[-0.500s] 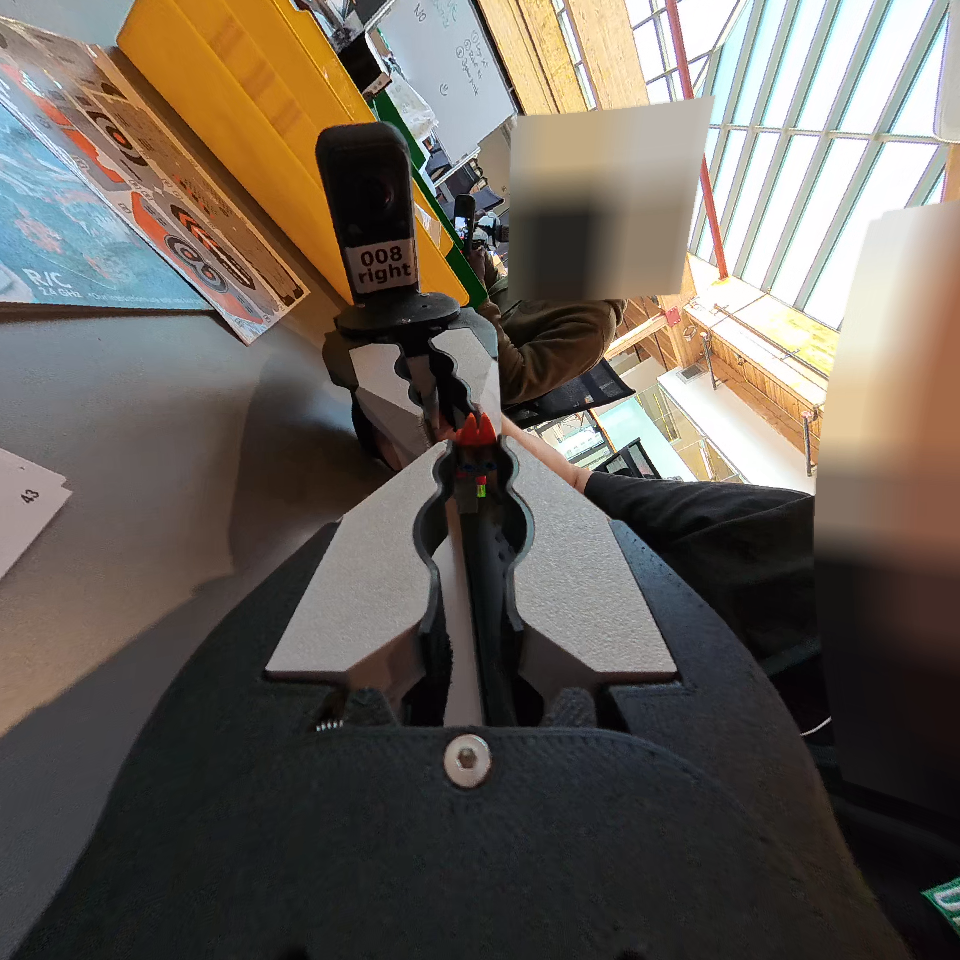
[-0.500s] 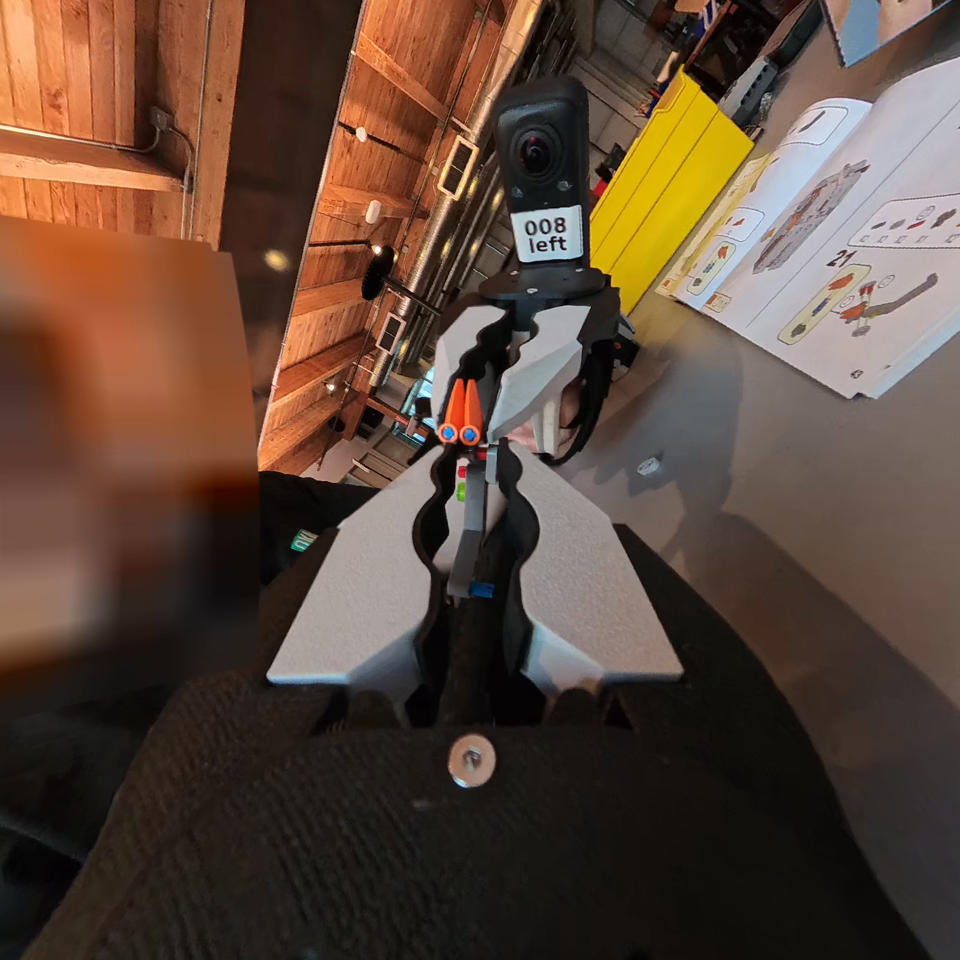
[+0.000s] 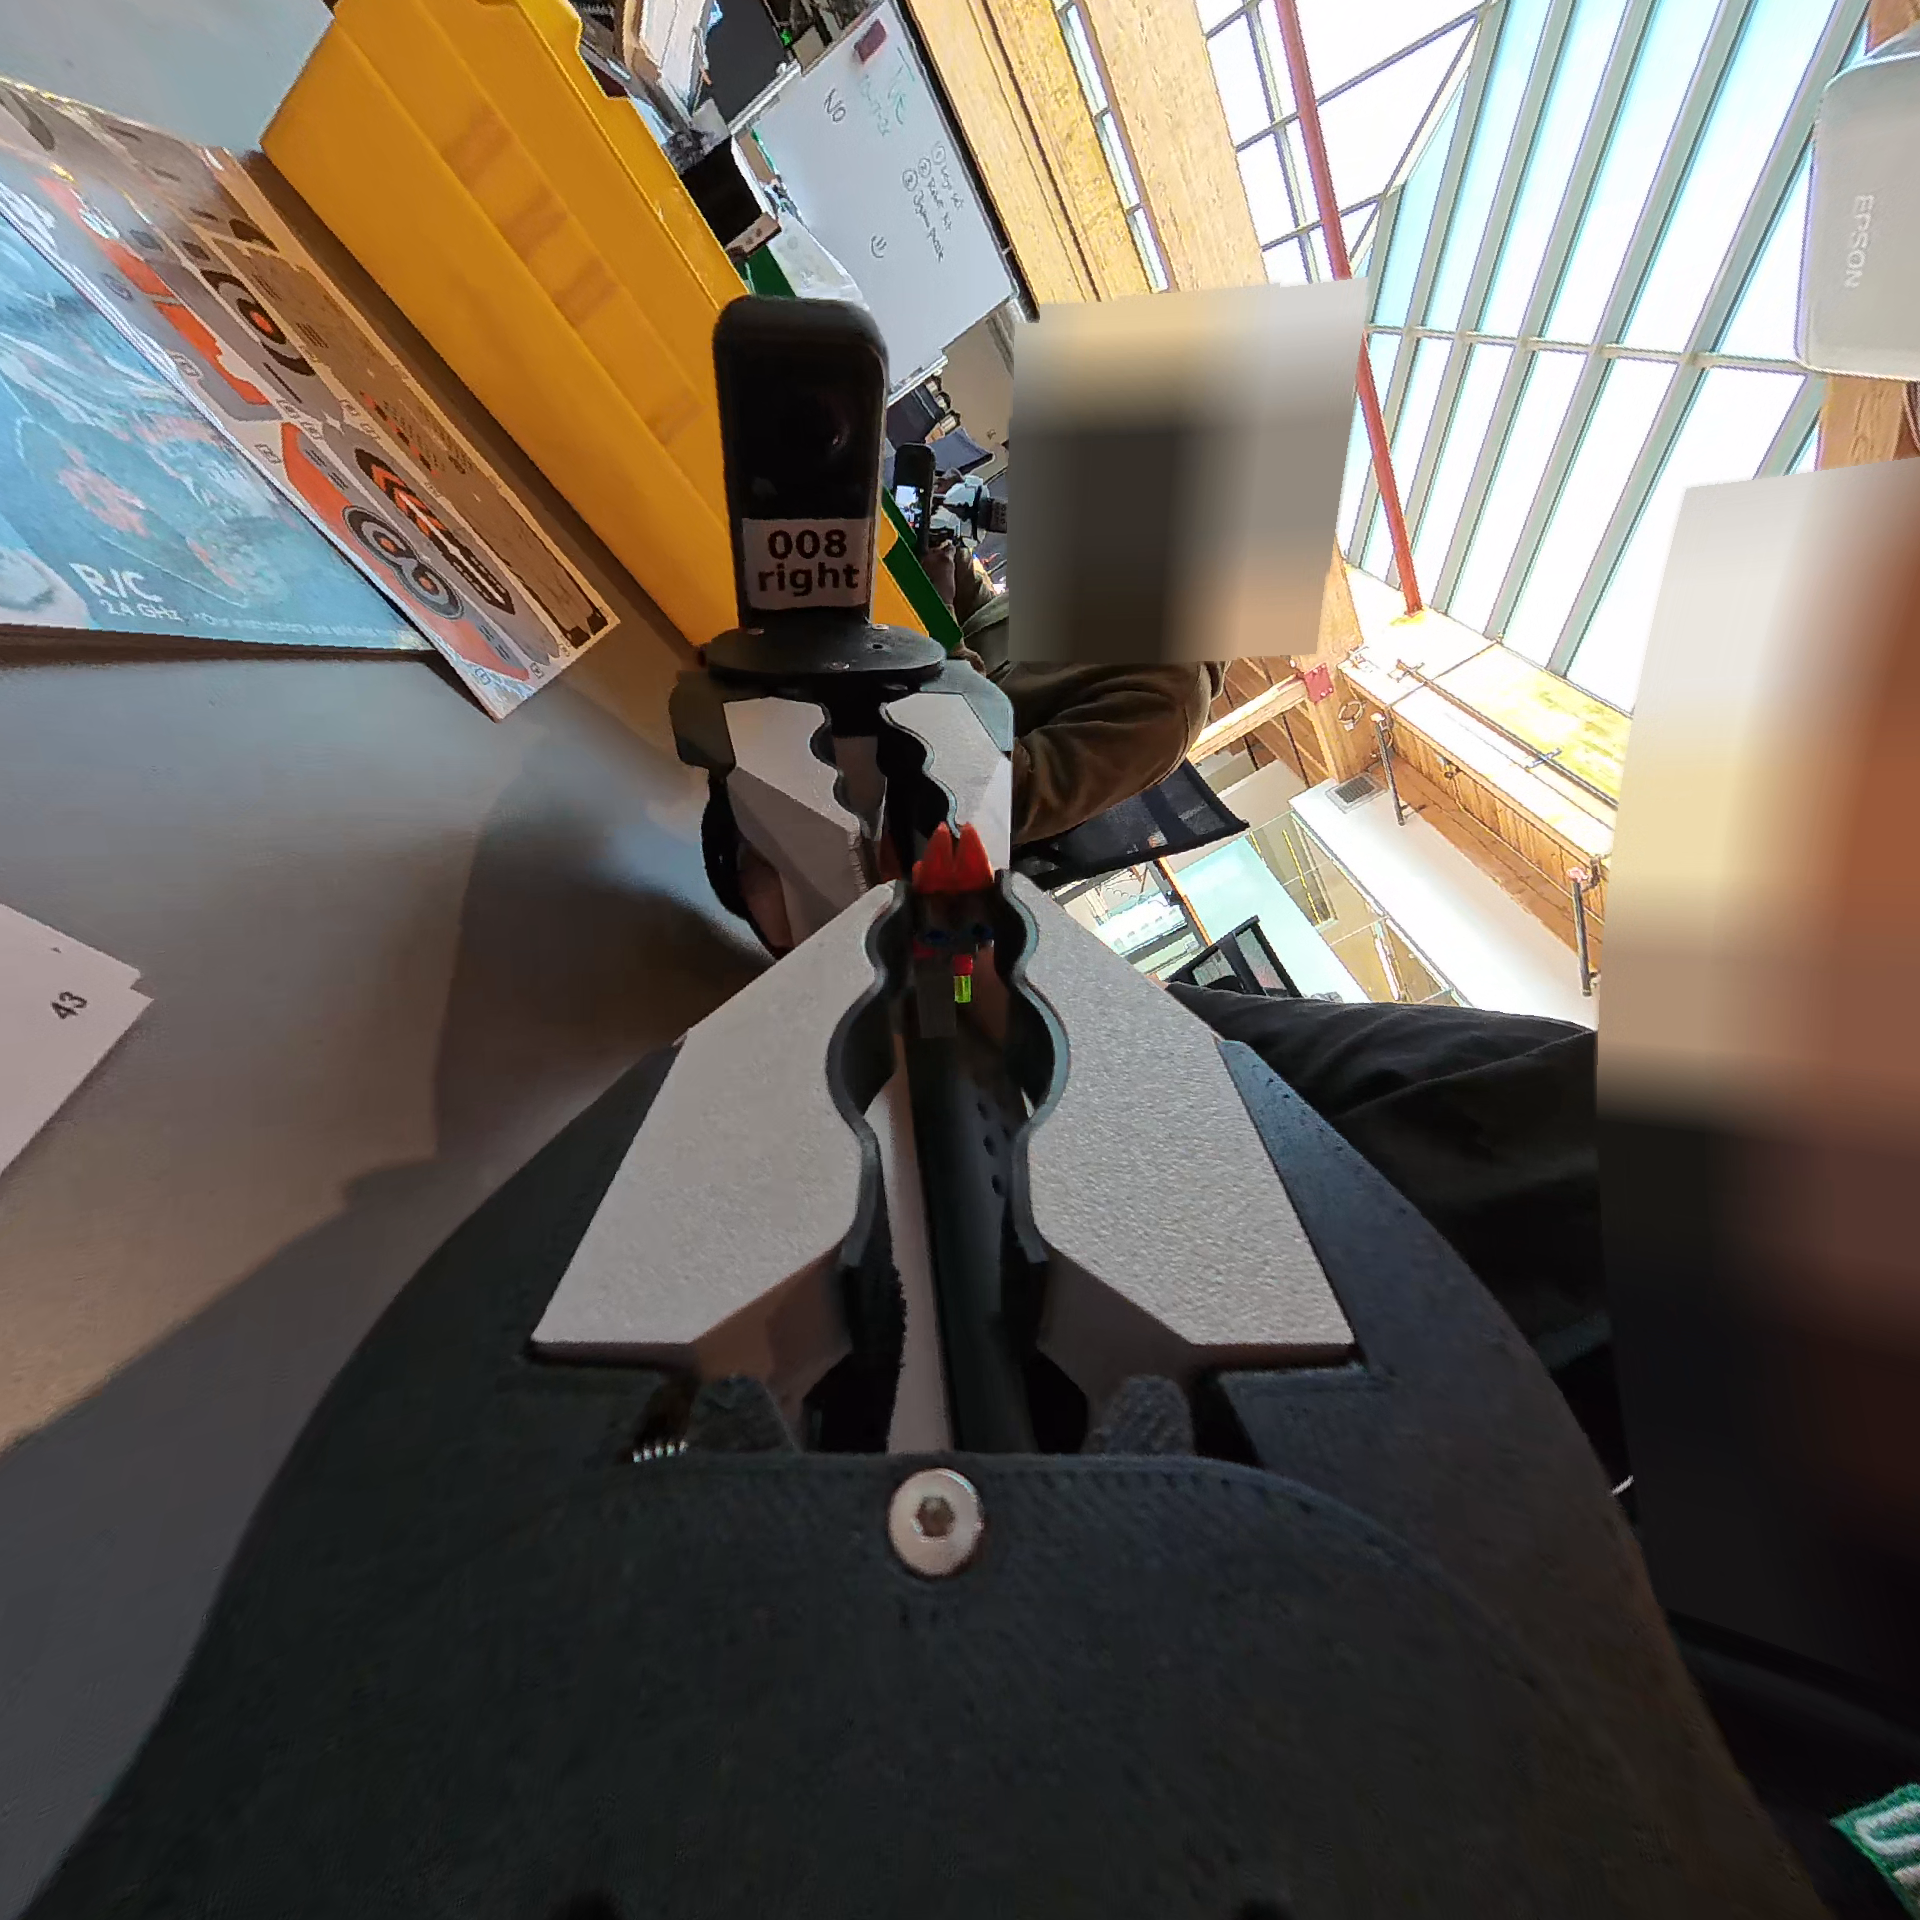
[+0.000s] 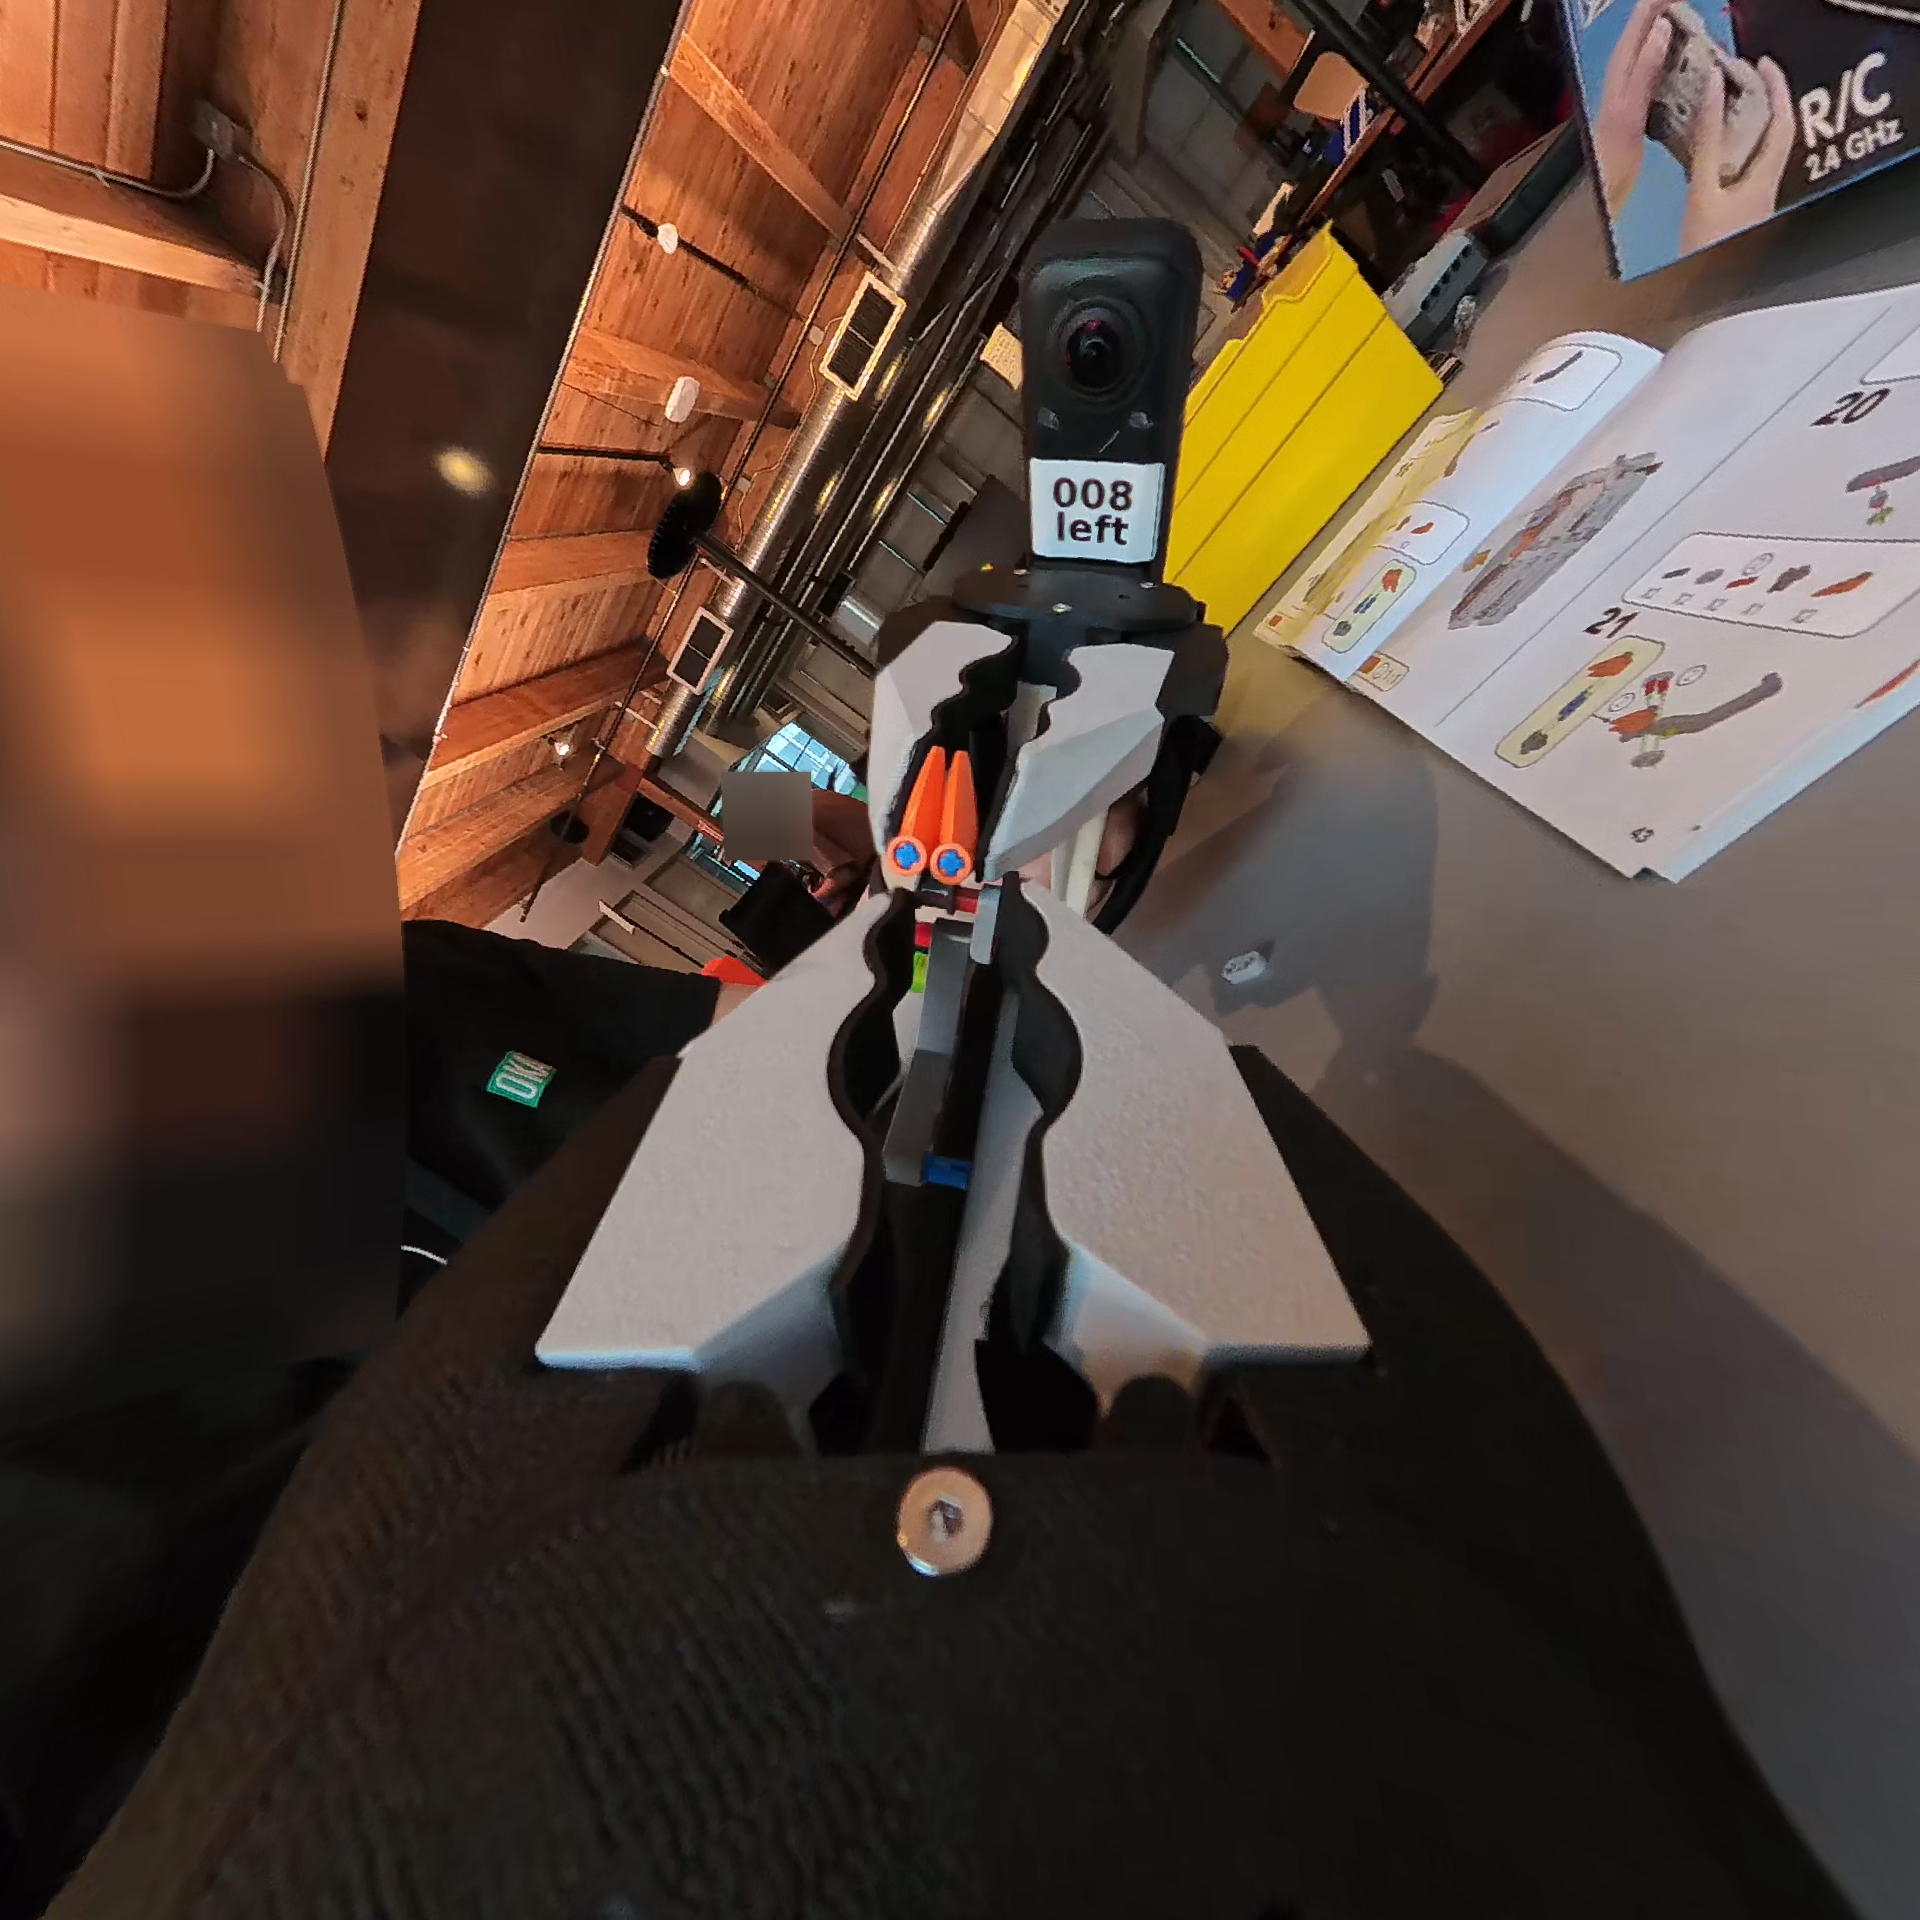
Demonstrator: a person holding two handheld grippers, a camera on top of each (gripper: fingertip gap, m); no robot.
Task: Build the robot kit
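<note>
Grey table (image 4: 1558, 1091), open instruction booklet (image 4: 1662, 644), printed box (image 3: 156, 468), small pale piece (image 4: 1247, 966)

Two grippers face each other tip to tip: the left gripper (image 3: 951, 914) and the right gripper (image 4: 940, 914). Two orange cone pieces (image 4: 932, 816) sit just ahead of the right one's tips. One open instruction booklet (image 4: 1621, 623), one printed box (image 4: 1745, 114) and one yellow bin (image 4: 1299, 416) lie beyond, to its right.

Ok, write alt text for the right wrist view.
The right gripper is shut on a slim grey brick assembly with a blue pin, held tip to tip with the left gripper, which clamps two orange cone pieces. An open instruction booklet lies on the grey table beside a yellow bin.
</note>
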